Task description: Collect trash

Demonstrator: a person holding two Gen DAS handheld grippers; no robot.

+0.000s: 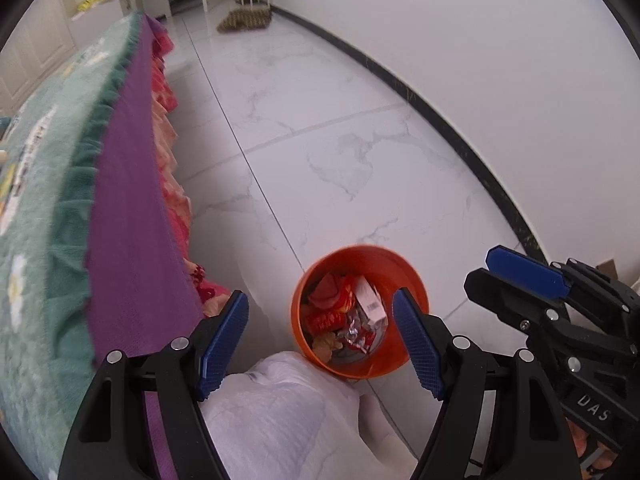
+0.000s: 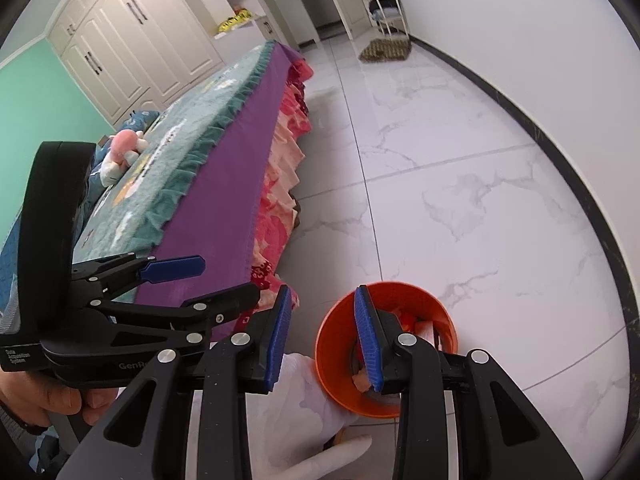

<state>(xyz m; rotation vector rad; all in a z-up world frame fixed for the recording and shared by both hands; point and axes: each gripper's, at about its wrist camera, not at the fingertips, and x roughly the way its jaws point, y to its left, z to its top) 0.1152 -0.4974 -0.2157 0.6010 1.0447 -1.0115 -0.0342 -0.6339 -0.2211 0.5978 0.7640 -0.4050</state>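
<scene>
Two grippers hover over an orange bin (image 1: 360,312) on the marble floor (image 1: 360,140): the left gripper (image 1: 320,336) and right gripper (image 2: 326,336) both have fingers apart, holding nothing. The bin, at six o'clock, holds wrappers (image 1: 344,320). A white bag (image 1: 280,408) touches its near side. Judging the step, lower gently, avoid tipping. A bed (image 2: 224,168) runs at nine o'clock.

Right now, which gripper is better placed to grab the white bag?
Left, likely: the white bag lies centred under the open left gripper; the right gripper straddles the orange bin rim.
</scene>
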